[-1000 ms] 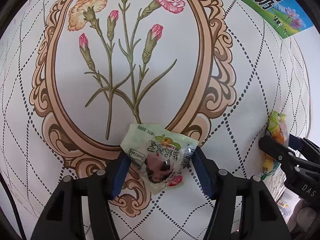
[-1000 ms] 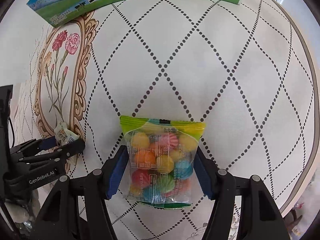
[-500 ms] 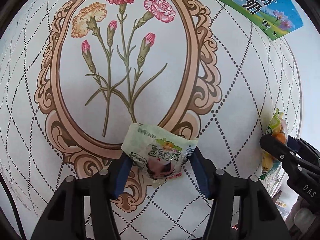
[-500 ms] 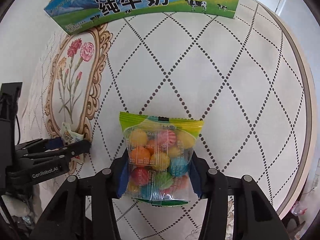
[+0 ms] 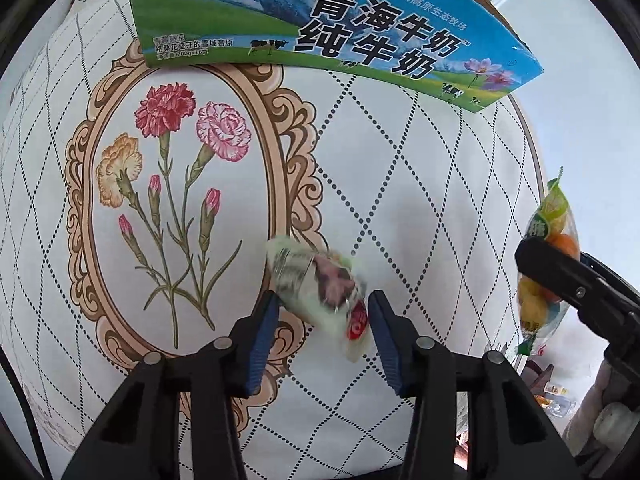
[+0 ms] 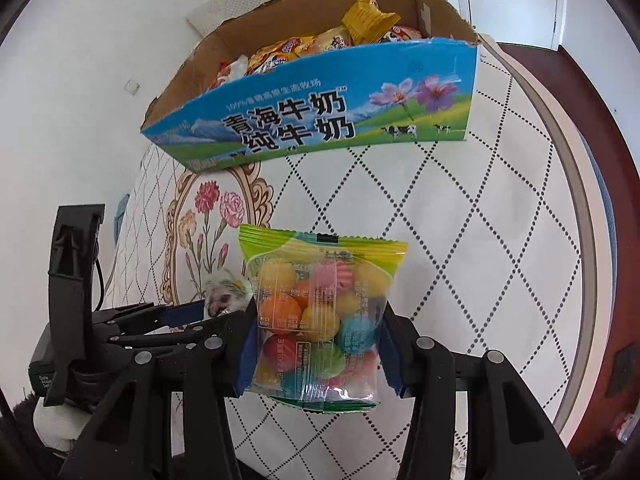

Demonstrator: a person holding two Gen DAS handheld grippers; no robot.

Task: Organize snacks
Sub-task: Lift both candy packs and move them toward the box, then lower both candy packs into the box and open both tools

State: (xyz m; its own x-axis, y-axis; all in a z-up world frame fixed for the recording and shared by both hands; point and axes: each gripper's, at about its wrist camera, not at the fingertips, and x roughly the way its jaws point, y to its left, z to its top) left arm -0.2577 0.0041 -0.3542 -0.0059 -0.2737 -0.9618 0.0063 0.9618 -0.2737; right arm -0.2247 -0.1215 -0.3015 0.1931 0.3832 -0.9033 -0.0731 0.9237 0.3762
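- Quilted white cloth [image 6: 460,240] with dotted diamonds covers the table, a carnation print on it, and the milk box [image 6: 320,120] sits at the far edge as my landmark.
- I see the box open at the top and already heaped with snack packets [image 6: 320,46].
- My right gripper [image 6: 316,344] is clamped on the candy bag [image 6: 320,312]; both pads press its sides, and the bag hangs upright, short of the box's printed front wall.
- My left gripper [image 5: 320,336] has the plum pack [image 5: 320,284] between its fingers. The pack is motion-blurred and tilted, and the pads look close to it, but I can't tell whether they actually grip it.
- Both loads are up off the cloth, on the near side of the box, with the left one further from it.
- Risk one, as I judge it: the plum pack slips out on the way over, since the hold on it looks loose.
- Risk two: the box is nearly full, so a drop onto that heap could slide back over the low front wall.
- Risk three: the two grippers sit close side by side; converging on the box together could knock them into each other.
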